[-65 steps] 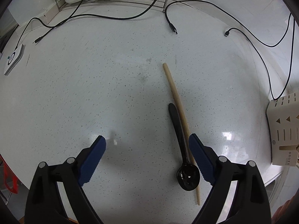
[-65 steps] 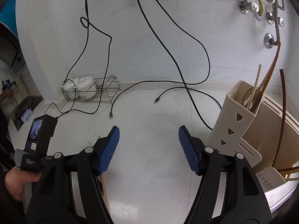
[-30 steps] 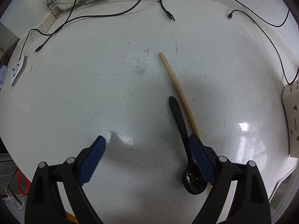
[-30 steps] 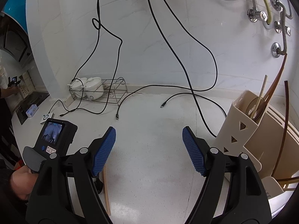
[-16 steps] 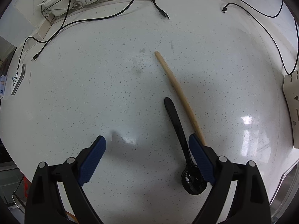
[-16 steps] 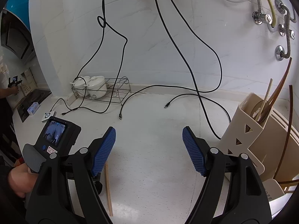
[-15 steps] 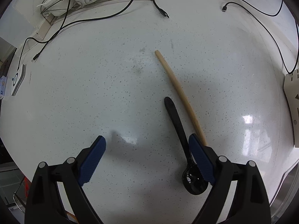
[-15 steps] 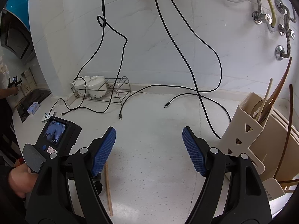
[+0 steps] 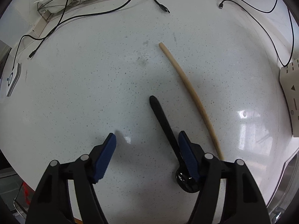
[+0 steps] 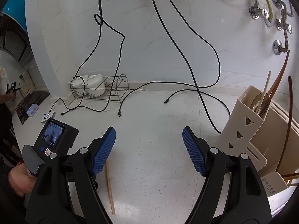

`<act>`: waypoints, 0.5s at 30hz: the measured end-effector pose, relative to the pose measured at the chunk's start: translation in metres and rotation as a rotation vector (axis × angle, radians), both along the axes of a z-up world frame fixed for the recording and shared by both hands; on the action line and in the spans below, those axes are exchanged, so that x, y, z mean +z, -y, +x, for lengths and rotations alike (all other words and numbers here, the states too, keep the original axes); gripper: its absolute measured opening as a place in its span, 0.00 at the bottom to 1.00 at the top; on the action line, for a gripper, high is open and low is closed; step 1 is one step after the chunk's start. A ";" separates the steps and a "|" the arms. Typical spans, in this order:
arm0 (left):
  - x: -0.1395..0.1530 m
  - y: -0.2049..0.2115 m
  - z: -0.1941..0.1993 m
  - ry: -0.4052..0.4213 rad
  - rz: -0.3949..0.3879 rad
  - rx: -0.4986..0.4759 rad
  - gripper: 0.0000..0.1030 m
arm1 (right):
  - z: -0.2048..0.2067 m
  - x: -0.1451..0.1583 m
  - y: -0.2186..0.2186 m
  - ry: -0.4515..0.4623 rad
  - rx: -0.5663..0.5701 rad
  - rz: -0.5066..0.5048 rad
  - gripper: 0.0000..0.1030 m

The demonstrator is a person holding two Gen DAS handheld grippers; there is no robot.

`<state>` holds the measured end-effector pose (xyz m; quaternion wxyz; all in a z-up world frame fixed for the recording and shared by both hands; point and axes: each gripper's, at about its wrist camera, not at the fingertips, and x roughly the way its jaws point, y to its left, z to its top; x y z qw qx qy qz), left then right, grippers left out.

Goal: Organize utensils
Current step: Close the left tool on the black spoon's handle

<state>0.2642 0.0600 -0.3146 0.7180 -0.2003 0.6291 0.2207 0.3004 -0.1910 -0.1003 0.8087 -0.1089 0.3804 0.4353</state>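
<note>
Black spoon (image 9: 164, 119) handle between closing left tool (image 9: 147, 143) jaws, ungripped, beside right pad

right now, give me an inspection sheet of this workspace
surface: white speckled countertop, glare patch at right
job's things: black spoon and wooden chopstick lying side by side, apart; beige utensil holder already holds utensils
clutter: wire rack with white lidded pots; small white device
grippers: left gripper closing, spoon handle between the jaws, untouched; right gripper open, empty
cables: black cables trailing from the wall, loose plug ends on the counter
surroundings: wall pipe fittings
</note>
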 end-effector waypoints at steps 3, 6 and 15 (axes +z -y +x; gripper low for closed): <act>0.001 -0.001 -0.006 0.007 -0.006 -0.036 0.48 | -0.003 0.000 -0.003 -0.006 0.003 0.003 0.69; 0.004 -0.008 -0.013 0.015 -0.013 -0.045 0.34 | -0.006 0.000 -0.006 -0.011 0.005 0.006 0.72; 0.003 -0.040 -0.037 0.047 -0.052 -0.086 0.11 | -0.017 0.001 -0.017 0.001 0.026 -0.007 0.72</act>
